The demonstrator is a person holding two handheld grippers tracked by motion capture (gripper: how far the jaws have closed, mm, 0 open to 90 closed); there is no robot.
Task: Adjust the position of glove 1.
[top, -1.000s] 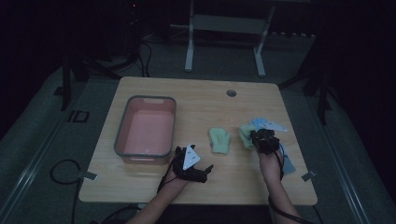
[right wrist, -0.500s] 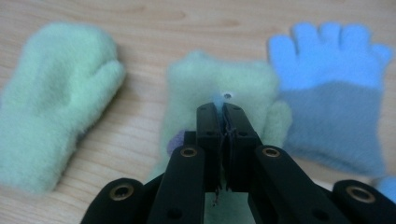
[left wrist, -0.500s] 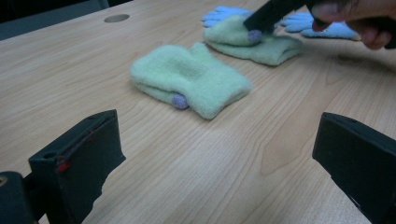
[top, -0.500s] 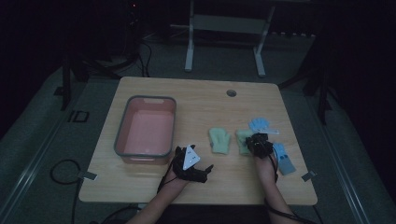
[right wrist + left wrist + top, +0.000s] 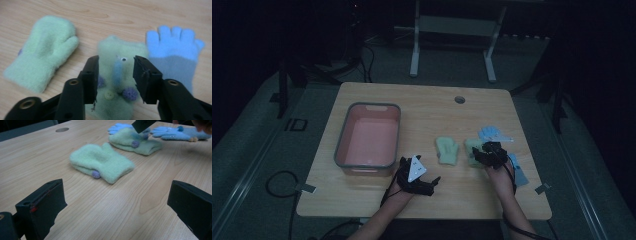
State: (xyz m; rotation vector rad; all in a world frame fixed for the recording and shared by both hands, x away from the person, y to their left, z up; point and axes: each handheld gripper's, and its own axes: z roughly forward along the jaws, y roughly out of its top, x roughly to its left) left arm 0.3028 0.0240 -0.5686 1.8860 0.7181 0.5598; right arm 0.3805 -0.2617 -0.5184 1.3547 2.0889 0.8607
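Note:
Two pale green mittens lie side by side on the wooden table (image 5: 422, 105). The plain one (image 5: 447, 150) (image 5: 102, 162) (image 5: 42, 57) lies left of the one with a stitched face and purple pompoms (image 5: 472, 150) (image 5: 135, 141) (image 5: 117, 72). My right gripper (image 5: 479, 154) (image 5: 116, 60) hovers just over the face mitten; its jaws have just been opening and now stand apart on either side of it, not pressing. My left gripper (image 5: 432, 185) (image 5: 115, 192) rests on the table near the front edge, open wide, with bare wood between its jaws.
A pink tub with a grey rim (image 5: 343, 137) stands at the left. One blue glove (image 5: 494, 134) (image 5: 175, 47) lies behind the face mitten; another (image 5: 518, 172) (image 5: 175, 133) lies right of my right hand. A round hole (image 5: 459, 99) marks the table's far side.
My right gripper slid a little left and toward the front edge with the face mitten, then its jaws opened off it. The left gripper kept still.

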